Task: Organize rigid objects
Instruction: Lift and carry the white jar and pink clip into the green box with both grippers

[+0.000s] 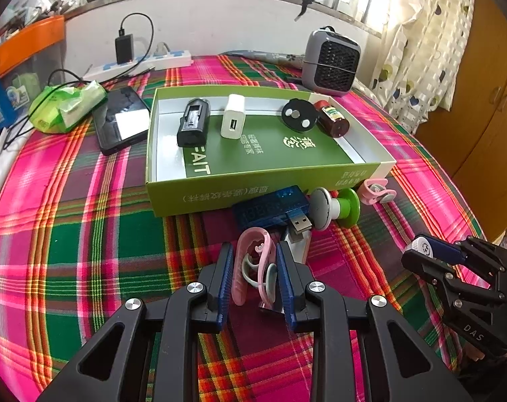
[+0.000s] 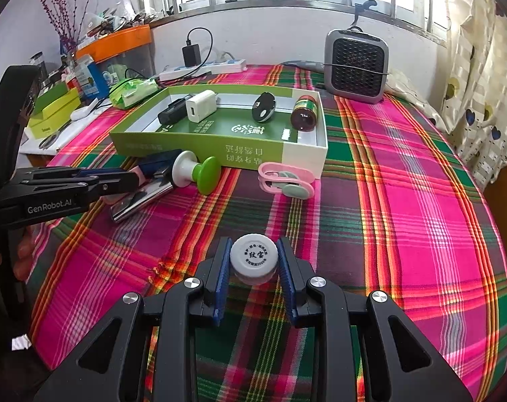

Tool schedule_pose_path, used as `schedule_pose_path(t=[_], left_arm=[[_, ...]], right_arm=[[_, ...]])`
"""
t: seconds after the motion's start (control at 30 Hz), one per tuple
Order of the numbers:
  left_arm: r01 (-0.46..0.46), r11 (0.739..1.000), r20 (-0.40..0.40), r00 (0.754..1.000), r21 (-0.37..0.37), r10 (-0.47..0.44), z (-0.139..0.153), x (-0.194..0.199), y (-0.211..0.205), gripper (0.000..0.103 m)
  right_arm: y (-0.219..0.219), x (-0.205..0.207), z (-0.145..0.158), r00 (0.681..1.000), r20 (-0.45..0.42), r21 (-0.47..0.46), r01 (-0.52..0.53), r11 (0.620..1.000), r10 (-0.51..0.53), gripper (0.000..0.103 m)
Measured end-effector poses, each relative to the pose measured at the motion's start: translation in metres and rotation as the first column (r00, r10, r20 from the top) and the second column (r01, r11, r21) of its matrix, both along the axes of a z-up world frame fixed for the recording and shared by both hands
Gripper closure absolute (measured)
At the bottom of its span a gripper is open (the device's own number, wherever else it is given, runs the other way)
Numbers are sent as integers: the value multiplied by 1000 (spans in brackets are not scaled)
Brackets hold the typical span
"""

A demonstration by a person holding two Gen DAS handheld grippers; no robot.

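The pink clip point(image 1: 253, 264) lies near the box point(image 1: 220, 197), long axis running near to far. The box holds a black charger point(image 1: 193, 122), white plug point(image 1: 233, 117), black disc point(image 1: 298, 114) and brown bottle point(image 1: 332, 119). The left hand-held gripper point(image 1: 255, 281) grips the clip; the right hand-held gripper point(image 2: 253, 268) clamps a white jar point(image 2: 253, 256).

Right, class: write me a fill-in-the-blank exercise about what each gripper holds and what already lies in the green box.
1. The left gripper is closed on a pink ____.
2. The right gripper holds a small jar with a ____ lid.
3. The green box already holds ____ objects.
4. The white charger lies between the black device and the black ____ with round silver spots.

Missing words: clip; white; four; disc
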State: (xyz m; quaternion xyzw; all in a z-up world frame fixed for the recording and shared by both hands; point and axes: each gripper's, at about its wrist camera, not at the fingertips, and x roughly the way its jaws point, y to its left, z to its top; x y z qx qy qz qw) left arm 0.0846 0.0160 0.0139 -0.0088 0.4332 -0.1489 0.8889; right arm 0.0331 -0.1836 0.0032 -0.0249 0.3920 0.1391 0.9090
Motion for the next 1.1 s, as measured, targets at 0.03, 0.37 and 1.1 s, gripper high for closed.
schedule_pose_path(t=[0.03, 0.37, 1.1], left_arm=[[1, 1000, 4, 1000, 0, -1, 2, -1, 0, 79], [-2, 1000, 29, 1000, 0, 2, 11, -7, -1, 79], [-8, 1000, 115, 993, 14, 6, 43, -2, -4, 79]], right_arm=[[0, 0, 1, 1000, 1, 2, 1, 1000, -1, 74], [-2, -2, 6, 1000, 14, 13, 3, 1000, -3, 74], [-6, 17, 44, 995, 103, 40, -11, 999, 7, 74]])
